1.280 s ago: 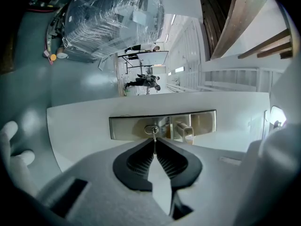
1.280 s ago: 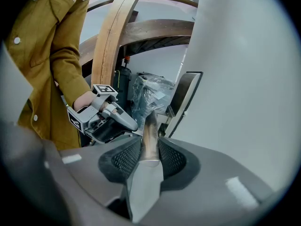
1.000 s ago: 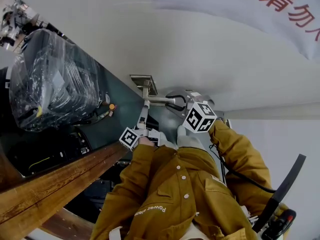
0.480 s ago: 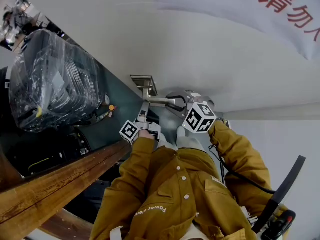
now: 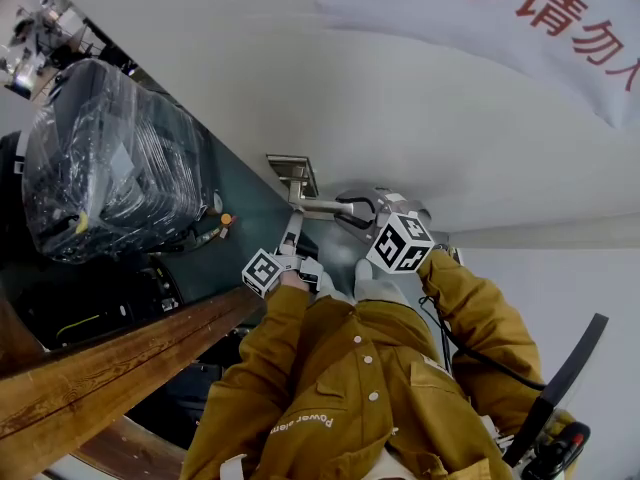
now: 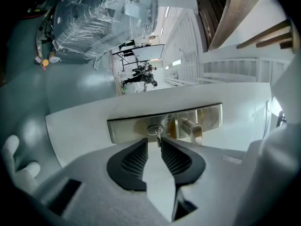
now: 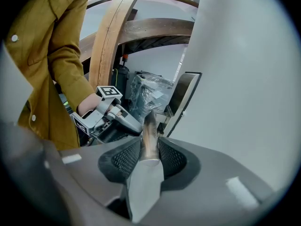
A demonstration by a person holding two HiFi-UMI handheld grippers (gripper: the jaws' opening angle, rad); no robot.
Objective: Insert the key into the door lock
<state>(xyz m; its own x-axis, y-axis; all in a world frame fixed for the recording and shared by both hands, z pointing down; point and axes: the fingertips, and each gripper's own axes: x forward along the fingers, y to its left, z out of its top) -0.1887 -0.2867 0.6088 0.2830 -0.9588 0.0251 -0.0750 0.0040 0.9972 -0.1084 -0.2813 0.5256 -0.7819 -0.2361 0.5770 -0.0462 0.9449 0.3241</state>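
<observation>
A brushed-metal lock plate [image 6: 164, 124] sits on the white door [image 5: 400, 98], with the keyhole cylinder [image 6: 154, 130] beside the handle's stub. A small key [image 6: 159, 140] sticks out of the cylinder, its head between the tips of my left gripper [image 6: 154, 144], which is shut on it. In the head view the left gripper [image 5: 290, 240] points at the lock plate [image 5: 288, 173] from below. My right gripper [image 7: 149, 150] is shut on the silver lever handle [image 7: 149, 126]. That handle [image 5: 322, 207] runs from the plate to the right gripper [image 5: 358, 209].
A dark suitcase wrapped in clear film [image 5: 100, 163] lies left of the door. A wooden beam [image 5: 120, 368] crosses the lower left. A banner with red print [image 5: 540, 18] hangs at the upper right. The person's mustard-yellow sleeves [image 5: 330, 368] fill the lower middle.
The left gripper has shifted slightly by the lock plate and rolled a little. The right gripper stays still on the handle.
</observation>
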